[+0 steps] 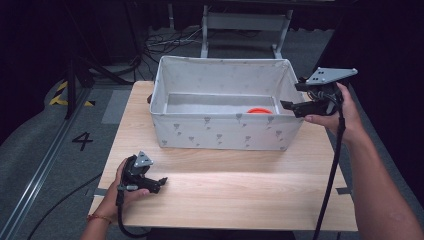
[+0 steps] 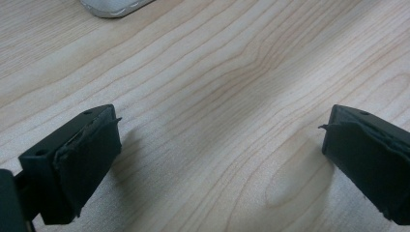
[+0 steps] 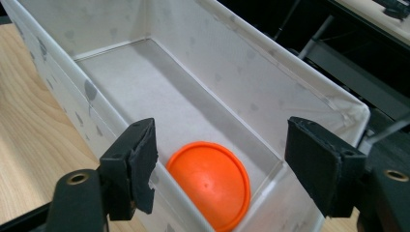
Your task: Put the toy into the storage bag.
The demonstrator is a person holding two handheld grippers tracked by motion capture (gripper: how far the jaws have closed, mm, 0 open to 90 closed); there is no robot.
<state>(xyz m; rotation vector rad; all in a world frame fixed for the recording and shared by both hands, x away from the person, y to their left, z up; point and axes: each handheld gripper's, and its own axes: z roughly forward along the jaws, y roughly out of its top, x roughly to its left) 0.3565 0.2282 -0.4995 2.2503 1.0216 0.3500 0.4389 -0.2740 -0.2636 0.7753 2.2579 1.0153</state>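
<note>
A white fabric box with a grey pattern stands at the back of the wooden table. An orange disc lies flat on the box floor at its right end. My right gripper hovers above the right end of the box, held by a hand. In the right gripper view the disc lies below the right gripper, whose jaws stand open and apart from it. My left gripper rests low at the table's front left. In the left gripper view the left gripper is open over bare wood.
A corner of the box shows at the top of the left gripper view. Behind the table stand a metal frame and loose cables on the floor. A "4" is marked on the floor at the left.
</note>
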